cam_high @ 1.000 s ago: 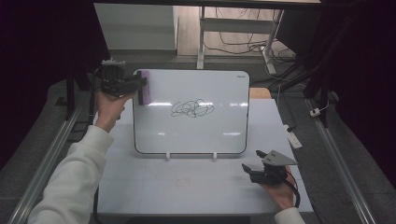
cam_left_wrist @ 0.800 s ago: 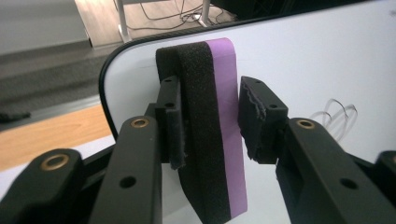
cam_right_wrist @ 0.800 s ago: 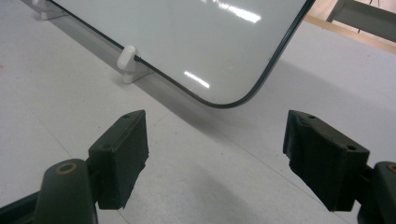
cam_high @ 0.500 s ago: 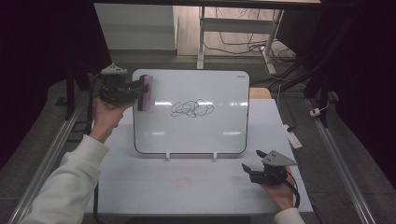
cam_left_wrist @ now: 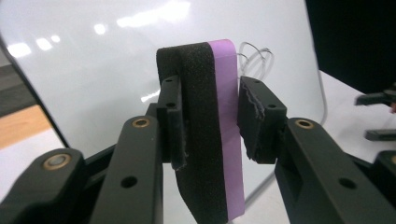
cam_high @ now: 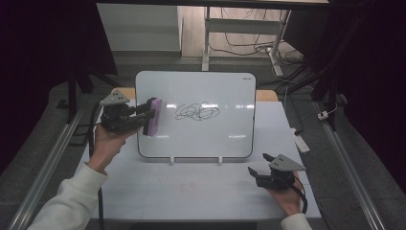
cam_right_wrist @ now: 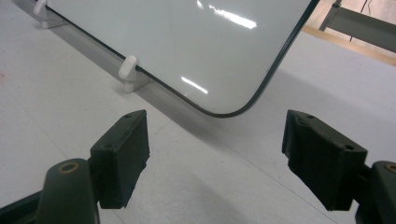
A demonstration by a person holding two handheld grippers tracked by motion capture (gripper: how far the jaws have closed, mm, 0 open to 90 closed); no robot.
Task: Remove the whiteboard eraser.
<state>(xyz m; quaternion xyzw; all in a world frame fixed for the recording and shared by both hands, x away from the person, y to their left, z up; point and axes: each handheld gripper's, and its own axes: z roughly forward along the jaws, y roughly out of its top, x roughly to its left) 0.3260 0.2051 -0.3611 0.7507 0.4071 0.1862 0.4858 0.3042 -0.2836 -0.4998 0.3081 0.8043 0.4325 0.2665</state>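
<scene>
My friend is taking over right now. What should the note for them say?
Left gripper: jaws shut on the purple eraser, held at the left edge of the whiteboard, black felt side turned away from the scribble.
Right gripper: jaws open, nothing in them, low over the table in front of the board's right corner.
Whiteboard: standing tilted on its two white feet.
Done: eraser picked up and brought to the board.
Left: the black scribble in the middle is not yet wiped. Probably turn the felt to the board and rub it off.
</scene>
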